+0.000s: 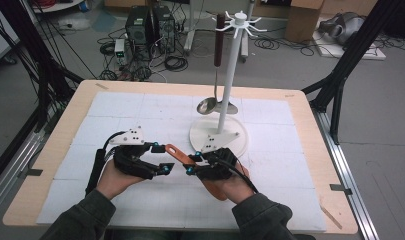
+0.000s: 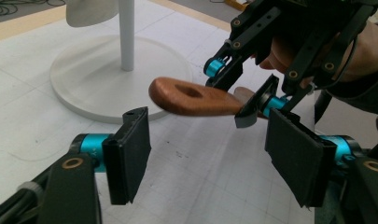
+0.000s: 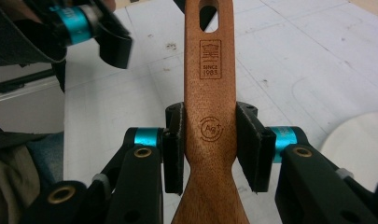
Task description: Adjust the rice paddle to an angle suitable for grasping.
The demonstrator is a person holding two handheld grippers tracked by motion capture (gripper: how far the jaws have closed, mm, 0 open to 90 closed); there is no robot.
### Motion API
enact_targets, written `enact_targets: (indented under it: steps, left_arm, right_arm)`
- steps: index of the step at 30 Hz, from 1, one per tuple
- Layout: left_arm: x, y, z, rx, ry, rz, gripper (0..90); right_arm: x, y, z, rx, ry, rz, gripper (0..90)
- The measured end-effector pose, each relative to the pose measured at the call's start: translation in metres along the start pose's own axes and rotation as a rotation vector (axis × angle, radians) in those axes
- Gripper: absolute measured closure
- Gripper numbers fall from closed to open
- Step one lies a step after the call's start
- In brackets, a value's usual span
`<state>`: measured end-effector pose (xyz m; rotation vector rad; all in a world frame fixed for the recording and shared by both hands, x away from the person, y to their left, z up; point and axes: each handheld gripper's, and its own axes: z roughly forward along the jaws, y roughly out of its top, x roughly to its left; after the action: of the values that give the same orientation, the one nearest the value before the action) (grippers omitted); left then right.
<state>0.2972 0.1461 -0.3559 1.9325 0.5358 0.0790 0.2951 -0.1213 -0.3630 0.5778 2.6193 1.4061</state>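
My right gripper [image 1: 192, 164] is shut on a wooden spatula [image 1: 182, 155], its pads pressed against both edges of the handle [image 3: 210, 93] just above the neck. The handle's holed tip [image 2: 191, 93] points left toward my left gripper [image 1: 161, 157]. That gripper [image 2: 210, 158] stands open, and the tip hovers just beyond and above its two pads without touching them. The spatula's blade [image 1: 215, 187] passes under the right hand. In the right gripper view my own gripper [image 3: 210, 140] grips the handle upright.
A white hanging rack [image 1: 229, 75] on a round base [image 1: 240, 145] stands just behind the hands, with a dark-handled metal ladle [image 1: 218, 45] hanging from a hook. A white mat [image 1: 115, 110] covers the wooden table [image 1: 70, 115]. Cables and computer cases lie on the floor beyond.
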Motion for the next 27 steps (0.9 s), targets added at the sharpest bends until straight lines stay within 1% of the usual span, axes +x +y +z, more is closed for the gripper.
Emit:
enact_targets:
  steps: [2, 4, 8, 12, 18, 21, 24, 27]
  left_arm:
    - [0.001, 0.000, 0.000, 0.001, -0.007, -0.003, 34.3]
    - [0.001, 0.000, 0.001, 0.000, -0.009, 0.002, 37.5]
    - [0.002, 0.000, 0.002, 0.007, -0.015, -0.007, 40.7]
    - [0.004, 0.000, 0.002, 0.001, -0.021, -0.019, 44.1]
    - [0.004, 0.000, 0.001, 0.000, -0.034, -0.011, 52.3]
    - [0.004, -0.001, 0.001, 0.004, -0.042, -0.003, 56.2]
    - [0.002, -0.001, 0.002, 0.014, -0.059, 0.008, 60.4]
    - [0.002, -0.001, 0.003, 0.017, -0.069, 0.007, 62.2]
  right_arm:
    - [0.002, 0.001, 0.004, 0.003, 0.002, -0.006, 65.5]
    - [0.004, 0.001, 0.007, -0.001, 0.003, -0.009, 65.5]
    - [0.007, 0.004, 0.012, -0.006, 0.006, -0.019, 65.5]
    - [0.010, 0.005, 0.016, -0.013, 0.009, -0.029, 65.4]
    - [0.013, 0.006, 0.018, -0.023, 0.020, -0.024, 65.3]
    - [0.014, 0.006, 0.019, -0.027, 0.023, -0.030, 65.2]
    - [0.015, 0.006, 0.019, -0.016, 0.017, -0.032, 65.0]
    - [0.016, 0.006, 0.020, -0.008, 0.020, -0.030, 64.9]
